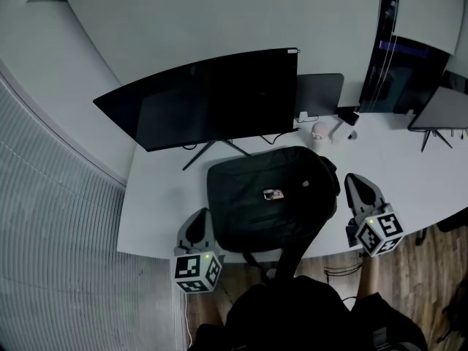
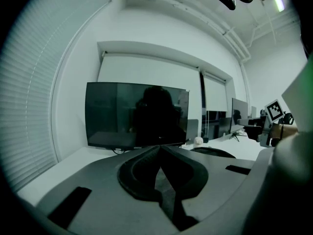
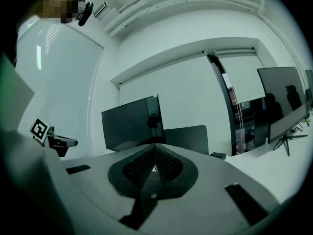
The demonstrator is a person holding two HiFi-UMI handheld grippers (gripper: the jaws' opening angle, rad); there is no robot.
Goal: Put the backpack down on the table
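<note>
Backpack (image 1: 248, 210) lies flat on the white counter (image 1: 157, 218) in the middle of the head view. Its back is down and a small tag (image 1: 274, 194) faces up. It sits just in front of the foot of the big dark monitor (image 1: 205, 97), and its near edge reaches the counter's rim. One strap (image 1: 292, 251) trails over that rim towards the person's body at the bottom of the frame. The bag looks somewhat wider than it is deep, so I would judge that its long axis runs across the picture from left to right.

The two grippers stand at either end of that axis. The left gripper (image 1: 202, 213) is at the bag's lower-left corner and points up the frame along its side. The right gripper (image 1: 352, 177) is at the right-hand end, by the darker bulge there. Each tip is just beside the fabric, and I cannot tell from above whether either one brushes it. Neither is clearly nearer than the other.

The left gripper view shows the left gripper (image 2: 160, 148) clenched with nothing between its pads, aimed over the counter at the monitor (image 2: 134, 114). The right gripper (image 3: 155, 145) is likewise pressed together and empty in its own view. The bag lies inward of each gripper and below it, and neither grips it. As things lie, the putting-down looks done. I would say only backing away from the two ends is left, keeping clear of the hanging strap.
</note>
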